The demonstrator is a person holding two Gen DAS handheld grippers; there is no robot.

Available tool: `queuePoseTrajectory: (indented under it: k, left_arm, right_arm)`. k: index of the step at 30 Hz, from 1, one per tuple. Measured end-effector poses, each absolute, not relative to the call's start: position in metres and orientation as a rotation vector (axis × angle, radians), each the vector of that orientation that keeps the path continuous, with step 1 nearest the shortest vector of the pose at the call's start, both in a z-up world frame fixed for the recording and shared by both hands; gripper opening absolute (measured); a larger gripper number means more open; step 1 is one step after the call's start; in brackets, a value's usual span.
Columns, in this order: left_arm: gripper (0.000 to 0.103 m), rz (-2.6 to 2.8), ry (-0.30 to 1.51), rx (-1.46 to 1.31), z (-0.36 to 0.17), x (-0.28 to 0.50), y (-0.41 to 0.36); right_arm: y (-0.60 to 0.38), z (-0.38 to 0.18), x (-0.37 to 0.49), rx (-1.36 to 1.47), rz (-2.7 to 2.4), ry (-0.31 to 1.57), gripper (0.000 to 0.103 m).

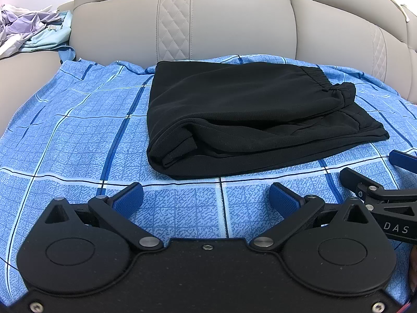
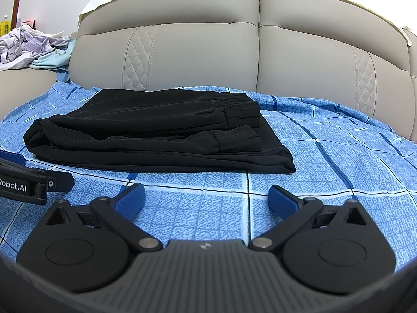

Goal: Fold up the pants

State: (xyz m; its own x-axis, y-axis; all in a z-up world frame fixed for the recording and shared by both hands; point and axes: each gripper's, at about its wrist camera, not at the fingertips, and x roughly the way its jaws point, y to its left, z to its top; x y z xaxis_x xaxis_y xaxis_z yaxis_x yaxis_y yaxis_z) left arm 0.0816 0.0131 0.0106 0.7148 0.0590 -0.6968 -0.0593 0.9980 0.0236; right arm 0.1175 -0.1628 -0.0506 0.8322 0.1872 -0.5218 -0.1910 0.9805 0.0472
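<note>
Black pants (image 1: 250,114) lie folded into a compact stack on a blue checked sheet (image 1: 78,135), the elastic waistband at the right end of the top layer. The right wrist view shows the same stack of pants (image 2: 156,135) left of centre. My left gripper (image 1: 207,198) is open just short of the stack's near edge, with nothing between its blue pads. My right gripper (image 2: 206,198) is open too, empty, in front of the stack's right corner. Each gripper shows at the edge of the other's view: the right gripper (image 1: 375,174) and the left gripper (image 2: 34,174).
The sheet (image 2: 325,161) covers a beige sofa seat, with the padded backrest (image 1: 234,23) right behind the pants. A heap of light clothes (image 1: 31,31) lies on the sofa's far left. A yellow bottle (image 2: 5,24) stands behind it.
</note>
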Motion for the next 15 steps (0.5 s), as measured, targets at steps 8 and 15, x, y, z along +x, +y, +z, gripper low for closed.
queuePoseTrajectory:
  k: [8,15]
  left_arm:
    - [0.103,0.065,0.768,0.001,0.0108,0.0813,0.0128]
    - [0.103,0.066,0.764,0.002,0.0119,0.0809,0.0123]
  right_arm:
    - [-0.1630,-0.0507,0.1175,-0.007,0.201,0.552,0.103]
    - [-0.1631,-0.0509,0.1175,-0.007,0.201,0.552,0.103]
